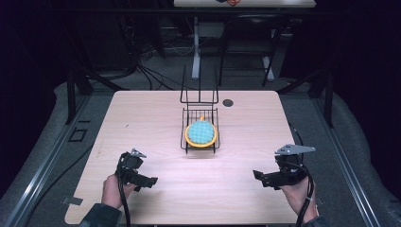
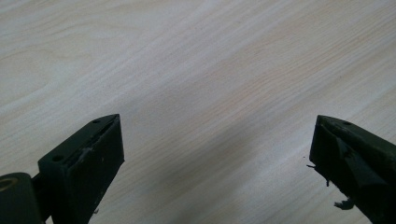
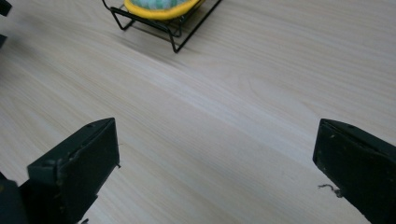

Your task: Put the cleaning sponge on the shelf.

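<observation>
Left gripper [image 1: 150,181] is hovering low over the near-left part of the table [image 1: 142,118], jaws spread wide and holding nothing; its own view is showing bare wood grain between the two black jaws. Right gripper [image 1: 257,176] is sitting over the near-right part, jaws likewise wide apart and empty, pointing inward toward the middle.

The two grippers are facing each other, well apart. Between and beyond them, at the table's centre, a black wire rack [image 1: 200,125] is standing, and a round yellow-rimmed dish with a teal patterned face [image 1: 201,133] is lying in it; the right gripper view is catching the rack's near corner [image 3: 173,29] and the dish's yellow rim [image 3: 156,10].

Judgement: nothing is being gripped yet. Reaching for the dish, grasping it and moving it all appear to remain.
</observation>
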### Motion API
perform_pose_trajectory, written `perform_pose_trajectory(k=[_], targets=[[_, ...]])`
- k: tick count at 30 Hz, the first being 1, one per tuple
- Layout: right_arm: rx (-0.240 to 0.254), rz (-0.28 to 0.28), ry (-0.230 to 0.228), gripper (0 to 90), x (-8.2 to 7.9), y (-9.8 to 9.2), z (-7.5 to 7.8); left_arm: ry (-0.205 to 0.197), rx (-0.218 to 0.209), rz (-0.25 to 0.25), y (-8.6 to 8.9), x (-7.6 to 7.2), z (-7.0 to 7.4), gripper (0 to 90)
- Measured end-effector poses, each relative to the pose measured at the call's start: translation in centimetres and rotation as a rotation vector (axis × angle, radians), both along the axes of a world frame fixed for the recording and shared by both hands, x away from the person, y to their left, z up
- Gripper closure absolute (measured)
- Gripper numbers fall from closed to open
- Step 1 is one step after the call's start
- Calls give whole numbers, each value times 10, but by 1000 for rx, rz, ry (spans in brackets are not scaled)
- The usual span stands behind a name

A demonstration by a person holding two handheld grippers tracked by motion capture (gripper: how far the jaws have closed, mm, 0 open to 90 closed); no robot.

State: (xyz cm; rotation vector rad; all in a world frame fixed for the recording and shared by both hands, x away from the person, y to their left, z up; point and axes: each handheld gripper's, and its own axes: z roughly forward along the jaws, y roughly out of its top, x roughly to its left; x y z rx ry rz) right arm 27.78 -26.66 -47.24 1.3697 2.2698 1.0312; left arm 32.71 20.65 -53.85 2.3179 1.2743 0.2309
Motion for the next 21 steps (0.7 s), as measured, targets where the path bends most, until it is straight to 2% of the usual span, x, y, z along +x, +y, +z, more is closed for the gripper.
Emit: perform_pose_trajectory(k=[7, 9, 11, 14, 16, 17, 21], targets=[[-21, -36, 40, 1, -7, -10, -25, 1, -1, -1, 0, 0, 0, 30], [-34, -44, 34, 4, -6, -13, -34, -2, 1, -4, 0, 0, 1, 30], [-38, -53, 46, 4, -4, -17, -41, -6, -2, -4, 0, 0, 1, 30], [-65, -66, 51, 4, -3, -21, -48, -5, -1, -5, 0, 0, 1, 30], [-62, -73, 72, 4, -2, -24, -51, -4, -1, -6, -1, 0, 1, 30], [-61, -77, 64, 4, -1, -25, -53, -5, -2, -6, -1, 0, 1, 30], [-66, -81, 78, 3, 0, -30, -57, -2, -2, -6, -1, 1, 1, 30]])
